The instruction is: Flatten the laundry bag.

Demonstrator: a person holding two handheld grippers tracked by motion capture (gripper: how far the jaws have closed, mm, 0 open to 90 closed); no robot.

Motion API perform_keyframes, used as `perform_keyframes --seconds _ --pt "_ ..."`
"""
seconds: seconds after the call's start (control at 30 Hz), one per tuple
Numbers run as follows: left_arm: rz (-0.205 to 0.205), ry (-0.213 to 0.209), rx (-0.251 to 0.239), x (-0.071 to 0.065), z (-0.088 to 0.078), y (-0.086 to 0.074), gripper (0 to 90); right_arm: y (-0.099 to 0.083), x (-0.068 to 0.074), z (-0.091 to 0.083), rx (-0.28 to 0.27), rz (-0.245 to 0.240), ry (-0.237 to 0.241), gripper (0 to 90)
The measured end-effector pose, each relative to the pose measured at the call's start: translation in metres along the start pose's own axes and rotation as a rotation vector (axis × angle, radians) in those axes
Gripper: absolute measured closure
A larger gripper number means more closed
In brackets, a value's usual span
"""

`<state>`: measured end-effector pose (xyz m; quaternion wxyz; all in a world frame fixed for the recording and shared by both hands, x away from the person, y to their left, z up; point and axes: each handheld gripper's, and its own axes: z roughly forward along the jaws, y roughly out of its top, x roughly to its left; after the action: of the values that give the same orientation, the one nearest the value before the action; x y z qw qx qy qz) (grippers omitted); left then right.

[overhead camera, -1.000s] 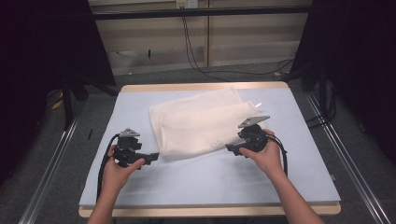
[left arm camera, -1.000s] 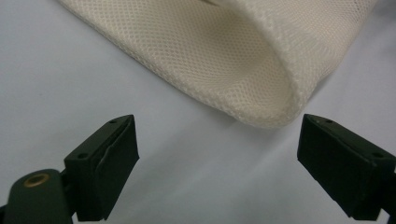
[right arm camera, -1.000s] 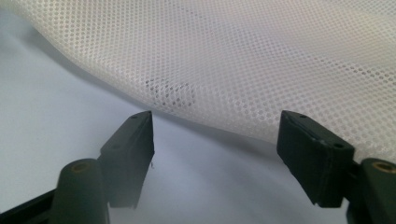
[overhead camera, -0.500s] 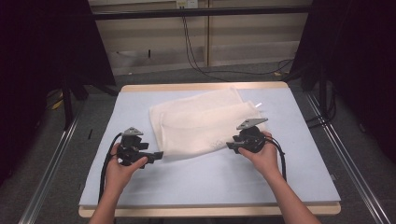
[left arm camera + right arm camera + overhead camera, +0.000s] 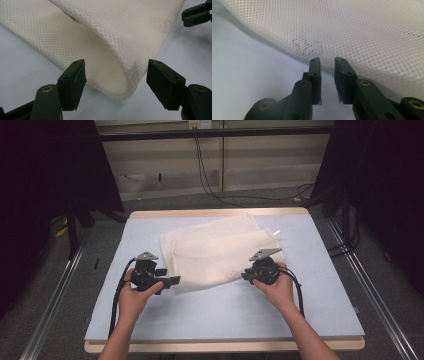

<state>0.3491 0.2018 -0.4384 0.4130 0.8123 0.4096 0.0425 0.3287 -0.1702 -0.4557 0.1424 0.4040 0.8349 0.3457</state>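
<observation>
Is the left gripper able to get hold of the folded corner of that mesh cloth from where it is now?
Probably yes. The left gripper has just been closing, its fingers apart on either side of the cloth corner, not yet pressing it. Nothing lies between them and the fold.

You have one cream mesh cloth (image 5: 220,252) lying folded on one pale blue tabletop (image 5: 225,312). You hold two grippers, one per hand: the left gripper (image 5: 165,281) and the right gripper (image 5: 248,275), so two hands in all. Each gripper carries two black jaws, four jaws together, and one grey three-cornered plate on top, two plates. One cable trails from each gripper, two cables.
</observation>
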Motion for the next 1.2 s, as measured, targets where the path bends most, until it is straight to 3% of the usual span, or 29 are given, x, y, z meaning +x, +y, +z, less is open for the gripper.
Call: perform_keyframes --seconds 0.1,0.17,0.23,0.4,0.47,0.53,0.57,0.63,0.73,1.0,1.03,1.2 --pt "-0.041 -0.029 -0.009 0.002 0.002 0.004 34.7 -0.001 0.001 0.004 0.008 0.002 0.001 76.9" --pt "-0.029 -0.026 -0.008 0.004 0.003 0.008 35.2 -0.001 0.002 0.007 0.014 0.001 0.006 76.9" --pt "-0.031 -0.011 -0.038 0.005 0.006 0.011 35.9 -0.001 0.002 0.01 0.018 -0.002 0.005 76.9" --pt "-0.033 -0.011 -0.041 0.006 0.018 0.016 45.7 -0.004 0.001 0.02 0.026 0.02 0.027 77.0" --pt "-0.043 0.011 -0.038 0.005 0.021 0.017 51.9 -0.003 0.001 0.021 0.032 0.026 0.024 77.0" --pt "-0.008 0.008 -0.043 0.003 0.022 0.019 64.5 -0.003 0.001 0.021 0.032 0.021 0.024 77.1" --pt "0.004 -0.016 -0.027 0.001 0.021 0.02 73.7 -0.002 0.0 0.022 0.033 0.028 0.024 77.2" --pt "0.023 -0.028 -0.043 -0.005 0.02 0.022 81.9 -0.002 -0.001 0.023 0.036 0.035 0.029 77.9" --pt "0.103 -0.046 -0.032 -0.018 0.019 0.02 83.6 -0.002 -0.003 0.025 0.037 0.037 0.034 78.8" --pt "0.197 -0.103 0.02 -0.043 0.025 0.005 84.6 0.002 -0.004 0.026 0.036 0.049 0.026 79.1" --pt "0.223 -0.106 0.043 -0.048 0.027 0.003 84.6 0.002 -0.004 0.025 0.038 0.05 0.026 79.1" --pt "0.226 -0.133 0.063 -0.055 0.031 -0.006 84.6 0.002 -0.005 0.026 0.035 0.056 0.022 79.3"
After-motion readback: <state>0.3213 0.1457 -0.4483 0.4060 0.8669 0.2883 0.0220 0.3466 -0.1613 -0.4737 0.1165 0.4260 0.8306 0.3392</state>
